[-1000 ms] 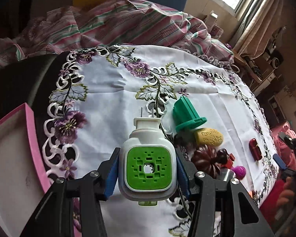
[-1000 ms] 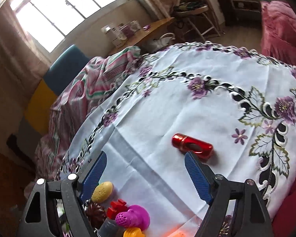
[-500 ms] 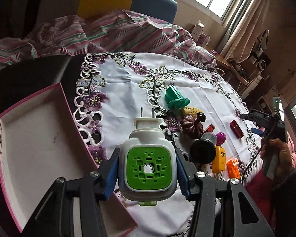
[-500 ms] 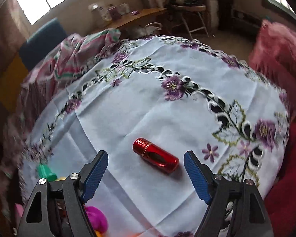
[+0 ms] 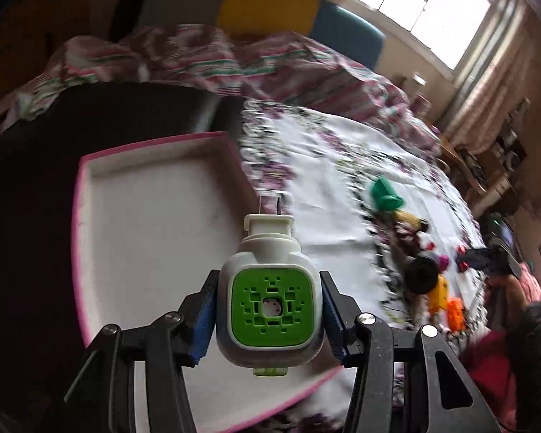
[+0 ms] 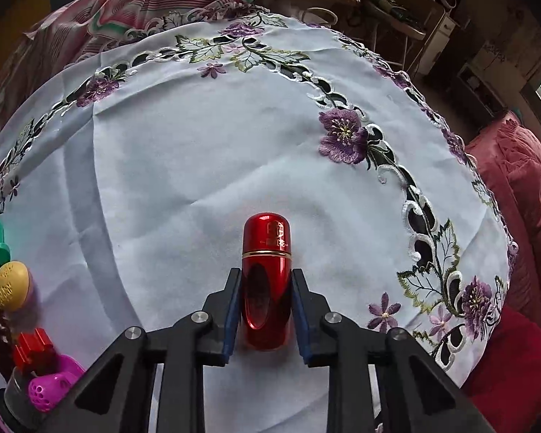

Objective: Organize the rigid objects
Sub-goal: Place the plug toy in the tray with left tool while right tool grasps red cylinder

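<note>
1. Now, left wrist view: left hand-held gripper (image 5: pixel 268 310) partly open w/ both blue pads pressed on the sides of the white-and-green plug-in device (image 5: pixel 269 310); device held firm, prongs pointing fwd, away from camera; the pink-rimmed tray (image 5: pixel 155 238) lies directly under and ahead of it, so the device's long axis runs over the tray's right part, prongs near the tray's right rim (image 5: pixel 245 176); judged next move is a drop straight down into the tray, no sideways reach needed; remaining toys (green cap (image 5: pixel 384 195), orange pieces (image 5: pixel 454 312), etc.) sit well off to the right on the cloth-covered surface (image 5: pixel 324 180), blurred.

2. Right wrist view: right hand-held gripper (image 6: pixel 266 310) closing; jaws narrow, the red capsule (image 6: pixel 267 281) between them, pads at or touching its sides near the rear half; capsule lies flat on the surface (image 6: pixel 198 151), long axis in line w/ the fingers, rounded cap end pointing away; grip is across the short width, which suits a lift; small pile (yellow egg-shaped piece (image 6: pixel 10 285), purple piece (image 6: pixel 50 386)) sits apart at left; tray not in this view, so the right hand is nearer the capsule, the left nearer the tray.
</note>
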Tool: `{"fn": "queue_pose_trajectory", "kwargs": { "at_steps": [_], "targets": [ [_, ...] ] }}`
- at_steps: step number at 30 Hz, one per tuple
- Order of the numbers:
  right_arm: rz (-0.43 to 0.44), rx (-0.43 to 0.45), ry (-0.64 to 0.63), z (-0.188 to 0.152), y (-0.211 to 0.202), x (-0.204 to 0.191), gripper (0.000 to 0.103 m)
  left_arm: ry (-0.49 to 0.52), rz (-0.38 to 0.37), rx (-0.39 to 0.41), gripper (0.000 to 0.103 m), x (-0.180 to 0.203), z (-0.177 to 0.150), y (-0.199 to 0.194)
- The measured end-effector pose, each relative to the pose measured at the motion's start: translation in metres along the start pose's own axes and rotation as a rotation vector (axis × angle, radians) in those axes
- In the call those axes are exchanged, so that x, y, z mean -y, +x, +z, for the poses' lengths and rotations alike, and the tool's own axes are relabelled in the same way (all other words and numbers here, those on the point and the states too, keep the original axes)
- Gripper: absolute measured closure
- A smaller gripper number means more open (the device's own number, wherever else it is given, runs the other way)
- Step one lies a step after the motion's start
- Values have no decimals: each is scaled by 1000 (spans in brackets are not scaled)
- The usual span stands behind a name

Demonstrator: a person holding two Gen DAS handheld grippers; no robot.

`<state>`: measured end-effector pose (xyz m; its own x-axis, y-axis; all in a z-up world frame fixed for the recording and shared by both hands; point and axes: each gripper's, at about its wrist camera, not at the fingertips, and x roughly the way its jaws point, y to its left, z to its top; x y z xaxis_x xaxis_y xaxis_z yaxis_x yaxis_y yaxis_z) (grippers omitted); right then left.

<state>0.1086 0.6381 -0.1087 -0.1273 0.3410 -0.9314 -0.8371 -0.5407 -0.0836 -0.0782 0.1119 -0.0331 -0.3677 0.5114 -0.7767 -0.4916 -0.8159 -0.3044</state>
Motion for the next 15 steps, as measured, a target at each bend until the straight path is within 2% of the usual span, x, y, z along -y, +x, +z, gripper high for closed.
{"fn": "queue_pose_trajectory", "kwargs": {
  "at_steps": [4,8,15],
  "targets": [
    [12,9,-7,1,2,2,77,-106,62,8,51,-54,8,-2],
    [-13,22,-33,1,2,-3,78,-148,104,18,51,-86,26,5],
    [-35,41,-73,-1,1,-8,78,-152,168,11,51,-103,57,34]
  ]
}}
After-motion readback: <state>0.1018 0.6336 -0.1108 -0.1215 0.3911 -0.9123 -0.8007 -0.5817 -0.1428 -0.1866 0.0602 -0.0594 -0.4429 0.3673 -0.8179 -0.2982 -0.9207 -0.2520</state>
